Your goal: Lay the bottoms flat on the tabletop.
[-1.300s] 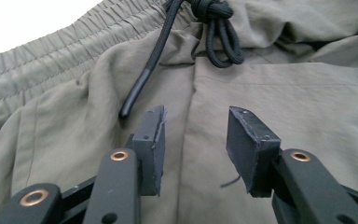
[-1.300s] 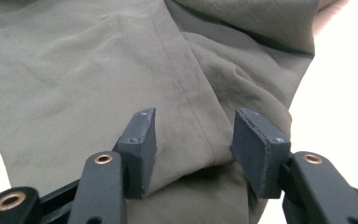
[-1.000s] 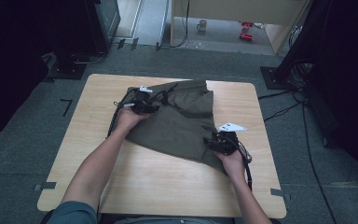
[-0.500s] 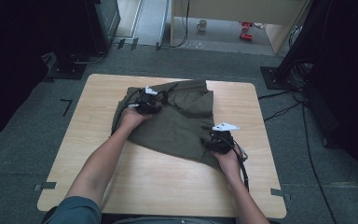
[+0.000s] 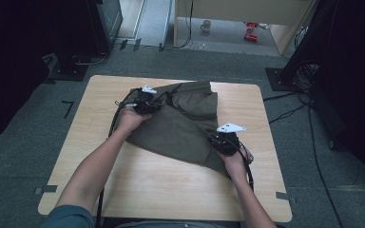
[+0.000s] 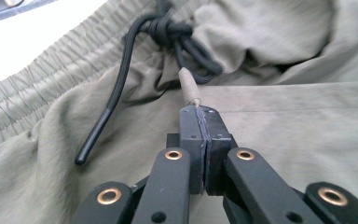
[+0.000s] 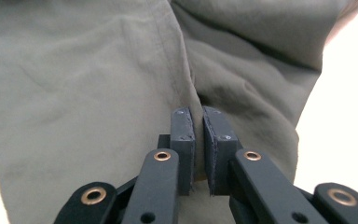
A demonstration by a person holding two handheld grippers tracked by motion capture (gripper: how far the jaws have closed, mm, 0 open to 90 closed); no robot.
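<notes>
- High view shows us olive-green shorts [image 5: 180,128] lying partly folded on the middle of the wooden worktop [image 5: 171,190], waistband toward the far edge.
- We hold the left hand-held gripper [image 5: 145,102] at the waistband end; its jaws have just been closing and now pinch a small fold of the fabric [image 6: 189,88], right beside the knotted black drawstring [image 6: 168,32].
- We hold the right hand-held gripper [image 5: 225,140] at the near right hem; its jaws have just been closing too, and in the right gripper view a crease of the cloth [image 7: 193,100] runs down between the nearly shut pads, so we judge it clamped on the shorts.
- We judge the step in hand to be the grasp at two points, made ahead of a fold or a lift of the garment.
- Next, we think both hands must rise together and carry the cloth evenly, keeping it taut between them.
- We should keep both pinches firm, since the thin fabric could slip, and keep the drawstring free of the left jaws.
</notes>
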